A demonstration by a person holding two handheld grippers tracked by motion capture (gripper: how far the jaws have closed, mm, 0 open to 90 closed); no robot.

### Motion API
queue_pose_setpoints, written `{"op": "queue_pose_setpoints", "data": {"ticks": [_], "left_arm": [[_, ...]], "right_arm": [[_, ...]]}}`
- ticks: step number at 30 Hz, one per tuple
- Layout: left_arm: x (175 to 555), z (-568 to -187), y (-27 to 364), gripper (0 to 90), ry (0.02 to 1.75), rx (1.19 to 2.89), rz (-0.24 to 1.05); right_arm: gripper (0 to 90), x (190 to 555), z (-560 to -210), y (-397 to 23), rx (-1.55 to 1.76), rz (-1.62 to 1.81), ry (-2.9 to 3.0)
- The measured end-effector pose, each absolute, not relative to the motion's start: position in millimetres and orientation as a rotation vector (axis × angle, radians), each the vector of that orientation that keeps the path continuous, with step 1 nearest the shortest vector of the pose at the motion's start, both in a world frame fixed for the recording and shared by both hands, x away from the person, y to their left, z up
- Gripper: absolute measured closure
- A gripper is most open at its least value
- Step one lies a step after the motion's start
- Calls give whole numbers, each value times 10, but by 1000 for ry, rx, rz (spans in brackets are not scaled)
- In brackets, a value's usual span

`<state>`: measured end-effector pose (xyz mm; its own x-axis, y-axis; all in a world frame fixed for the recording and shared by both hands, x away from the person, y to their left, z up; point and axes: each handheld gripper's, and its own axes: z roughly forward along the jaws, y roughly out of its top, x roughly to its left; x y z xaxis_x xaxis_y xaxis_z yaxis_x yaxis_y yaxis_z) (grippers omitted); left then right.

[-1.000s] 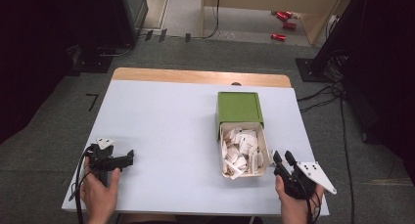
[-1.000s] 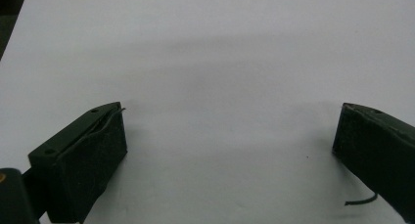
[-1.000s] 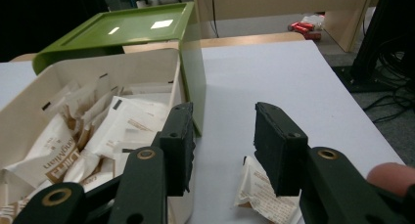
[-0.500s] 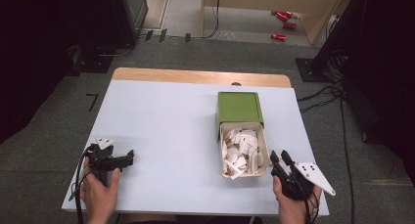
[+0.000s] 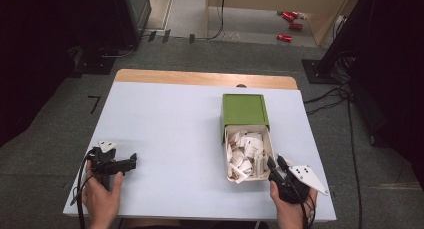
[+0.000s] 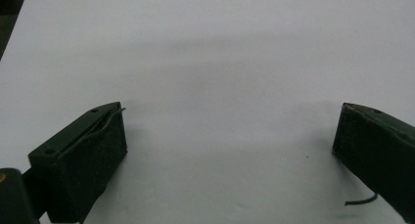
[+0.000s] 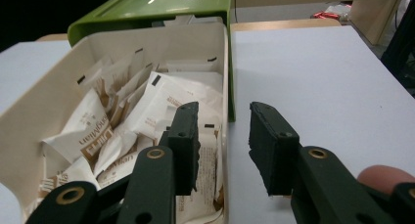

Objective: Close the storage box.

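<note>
Work is near its start: right gripper, jaws just closing, straddles the right wall of the cream plastic drawer of white paper sachets at the desk's five o'clock, not yet pressing it; left gripper waits released.

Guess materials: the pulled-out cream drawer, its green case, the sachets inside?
Cream open drawer: likely moulded plastic, matte, with smooth thin walls. Green box-shaped case: likely plastic, glossy, its top reflecting lights. White-and-brown printed sachets: probably paper or thin laminate, creased and flat; which one is unclear.
</note>
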<state>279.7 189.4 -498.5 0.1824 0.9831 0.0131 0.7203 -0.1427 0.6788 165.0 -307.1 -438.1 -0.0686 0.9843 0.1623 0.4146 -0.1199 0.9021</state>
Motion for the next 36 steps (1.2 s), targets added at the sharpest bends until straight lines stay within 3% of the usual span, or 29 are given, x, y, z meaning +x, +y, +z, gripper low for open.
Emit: {"op": "queue_pose_setpoints", "data": {"ticks": [17,22,27,36], "left_arm": [[2797,-4985,1895,0,1594,1928,639],[2797,-4985,1894,0,1594,1927,639],[2797,-4985,1894,0,1594,1928,639],[2797,-4985,1894,0,1594,1927,639]], "right_arm": [[793,1721,-4654,-3024,1664,1191,1497],[764,1764,-4714,-3014,1691,1150,1513],[831,1800,-4751,-2978,1706,1124,1493],[863,1820,-4764,-2944,1753,1104,1442]]}}
